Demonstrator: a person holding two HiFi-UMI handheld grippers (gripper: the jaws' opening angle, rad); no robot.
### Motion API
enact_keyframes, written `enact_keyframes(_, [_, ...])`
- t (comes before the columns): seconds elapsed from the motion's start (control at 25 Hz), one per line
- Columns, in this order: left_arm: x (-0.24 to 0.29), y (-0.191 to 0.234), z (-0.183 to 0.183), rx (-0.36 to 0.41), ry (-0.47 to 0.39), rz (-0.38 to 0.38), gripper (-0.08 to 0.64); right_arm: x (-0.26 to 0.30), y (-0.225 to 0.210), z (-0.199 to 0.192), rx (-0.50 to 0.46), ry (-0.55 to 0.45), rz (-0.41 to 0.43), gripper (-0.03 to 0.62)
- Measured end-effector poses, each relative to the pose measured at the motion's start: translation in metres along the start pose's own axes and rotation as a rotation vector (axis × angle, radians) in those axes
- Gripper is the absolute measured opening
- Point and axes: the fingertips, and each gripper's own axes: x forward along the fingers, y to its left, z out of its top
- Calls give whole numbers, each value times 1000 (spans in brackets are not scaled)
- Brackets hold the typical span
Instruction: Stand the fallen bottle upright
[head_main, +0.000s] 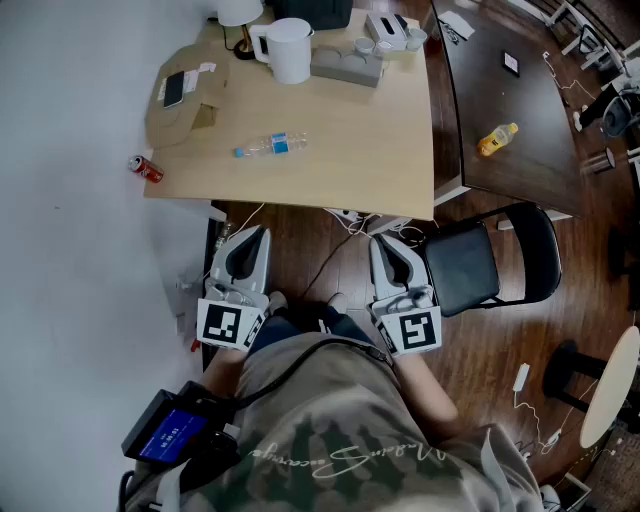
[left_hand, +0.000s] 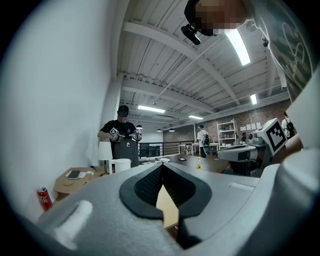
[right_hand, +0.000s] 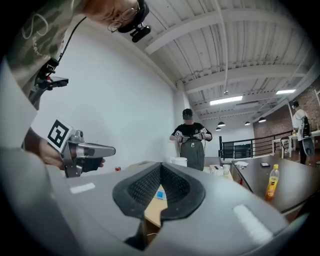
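Lying thing: a clear plastic bottle (head_main: 272, 145) with a blue label lies on its side on the pale table (head_main: 380, 150).
Place: it lies on the person's side of the white jug (head_main: 290, 50), near it but not touching. Bare tabletop surrounds it, and its blue cap end points left.
Left hand-held gripper (head_main: 256, 233): the jaws are closed tip to tip with nothing between them. It is held level, short of the table's near edge, well apart from the jug, with the bottle lying between.
Right hand-held gripper (head_main: 383, 243): its jaws are likewise pressed together and empty. It is level and just as far back from the jug, and its own view looks over the closed tips at the blue label.
Weight: probably light. How much liquid is inside cannot be told.
Walls: likely thin and soft, so a hard squeeze would dent them and could make the bottle pop out.
Surface: smooth and round, so it may roll toward or away from the jug at a nudge.
Where to hold: across the body at the label or just above it, toward the stiffer shoulder. The base is then free to swing down and seat.
Before that: the chosen jaws must open wider than the body.
Risk: a tall, narrow, light bottle could tip again if released off-plumb.
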Motion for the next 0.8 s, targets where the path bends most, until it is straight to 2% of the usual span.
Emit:
enact_keyframes(0.36, [7, -18, -12, 7, 25, 31, 2, 10, 1, -17, 12, 37, 98, 3])
enact_keyframes(0.6, [21, 16, -5, 4, -16, 109, 2, 62, 0, -25, 2, 39, 112, 3])
enact_keyframes(0.8, [49, 65, -9, -5, -23, 90, 2, 126, 12, -17, -10, 35, 131, 3])
